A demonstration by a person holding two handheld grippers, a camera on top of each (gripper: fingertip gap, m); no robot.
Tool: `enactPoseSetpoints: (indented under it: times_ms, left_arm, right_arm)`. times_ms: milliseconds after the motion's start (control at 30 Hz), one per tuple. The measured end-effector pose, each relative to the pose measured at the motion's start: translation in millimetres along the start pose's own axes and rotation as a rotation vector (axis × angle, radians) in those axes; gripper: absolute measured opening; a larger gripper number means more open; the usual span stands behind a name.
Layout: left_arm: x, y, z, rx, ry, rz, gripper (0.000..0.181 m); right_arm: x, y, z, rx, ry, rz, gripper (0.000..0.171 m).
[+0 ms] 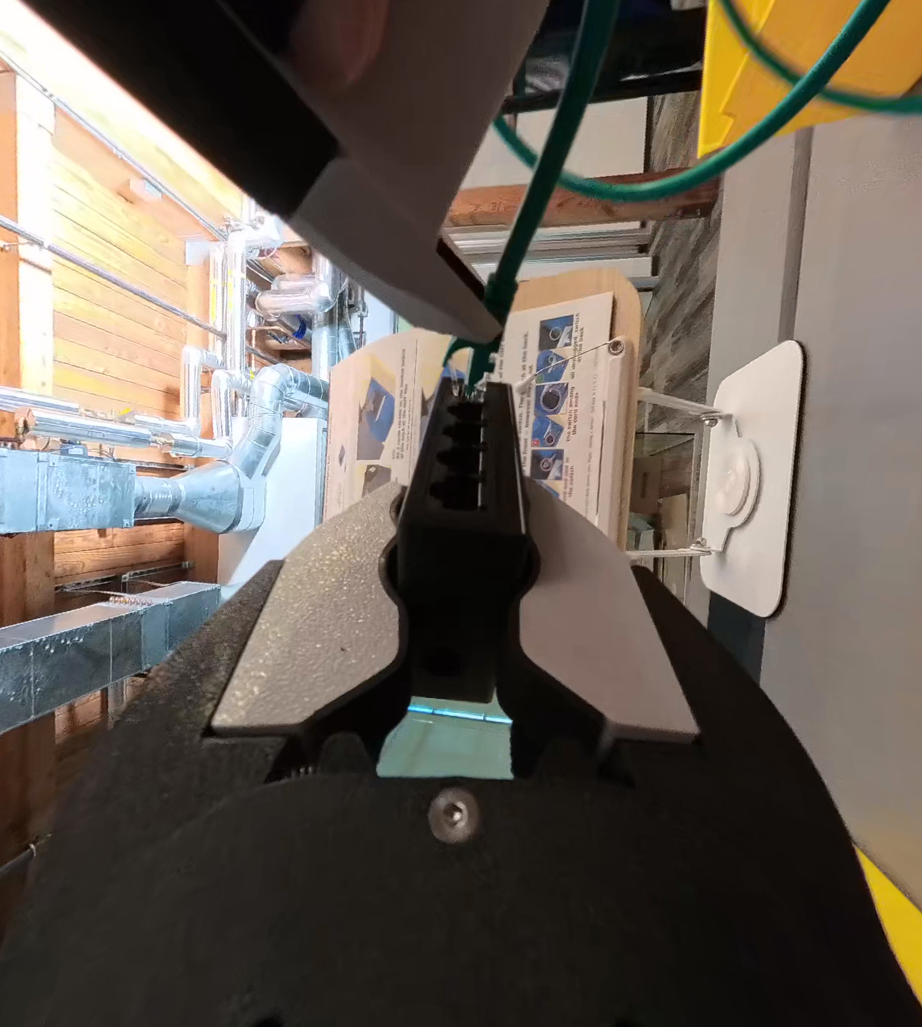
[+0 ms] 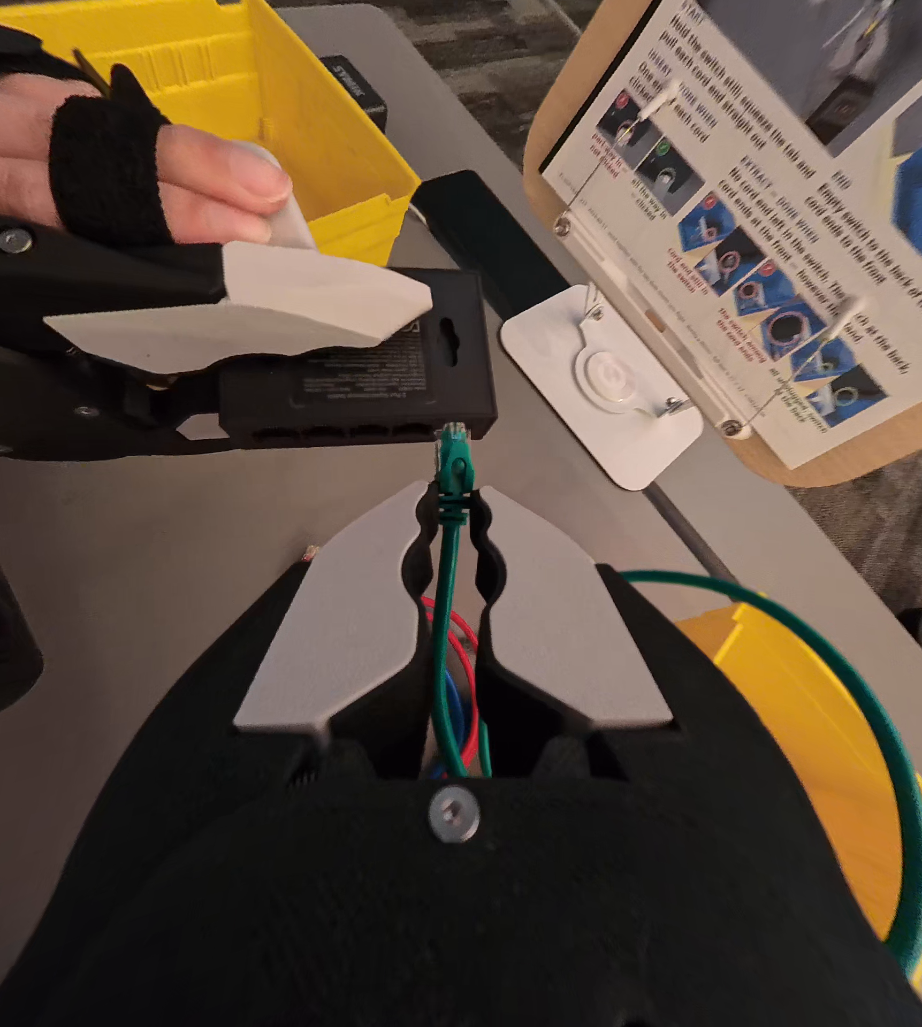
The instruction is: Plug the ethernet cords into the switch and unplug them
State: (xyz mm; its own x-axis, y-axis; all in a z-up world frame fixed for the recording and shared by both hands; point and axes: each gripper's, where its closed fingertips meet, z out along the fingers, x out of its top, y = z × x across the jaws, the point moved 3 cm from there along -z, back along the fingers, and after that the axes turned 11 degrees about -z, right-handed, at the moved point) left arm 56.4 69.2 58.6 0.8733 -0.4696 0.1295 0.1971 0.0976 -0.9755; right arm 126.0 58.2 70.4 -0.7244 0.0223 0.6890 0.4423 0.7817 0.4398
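Above the grey counter, left hand-held gripper is clamped on the black switch, port row facing the right hand-held gripper, which is pinched on the green cord just behind its plug. Plug tip sits at the end port, seemingly not seated, so insertion is in hand. Next: straight push along the port axis.

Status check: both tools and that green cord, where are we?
Left tool shut on the switch, held off the table. Right tool shut on the green cord, plug tip at the end port. Nothing between them.
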Motion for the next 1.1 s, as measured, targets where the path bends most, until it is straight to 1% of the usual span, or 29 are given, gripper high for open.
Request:
enactPoseSetpoints:
  times_ms: [133, 233, 333, 467, 600, 733, 867, 1033, 1100]
  left_arm:
    - [2, -7, -5, -0.014, 0.021, -0.075, 0.032]
    - [4, -9, -9, -0.046, 0.048, -0.105, 0.032]
    - [6, -12, -10, -0.033, 0.064, -0.103, 0.033]
    - [10, -16, -12, 0.002, 0.075, -0.095, 0.031]
    - [10, -26, -14, 0.072, 0.075, -0.086, 0.031]
    - [8, -37, -15, 0.118, 0.067, -0.14, 0.032]
    - [8, -43, -18, 0.141, 0.066, -0.155, 0.031]
    - [6, -47, -18, 0.144, 0.063, -0.181, 0.032]
    - [5, -47, -18, 0.14, 0.059, -0.191, 0.031]
  right_arm:
    - [8, -2, -8, -0.049, 0.019, -0.028, 0.011]
    - [11, -4, -12, -0.027, 0.048, -0.023, 0.012]
    - [11, -5, -15, 0.005, 0.08, -0.001, 0.012]
    - [12, -3, -21, 0.023, 0.125, -0.001, 0.012]
    - [21, -2, -27, -0.018, 0.191, -0.05, 0.012]
    - [32, 0, -33, -0.07, 0.271, -0.088, 0.012]
    - [38, 0, -36, -0.071, 0.323, -0.078, 0.012]
    - [41, 0, -36, -0.119, 0.337, -0.128, 0.016]
    - [41, -1, -33, -0.117, 0.325, -0.13, 0.02]
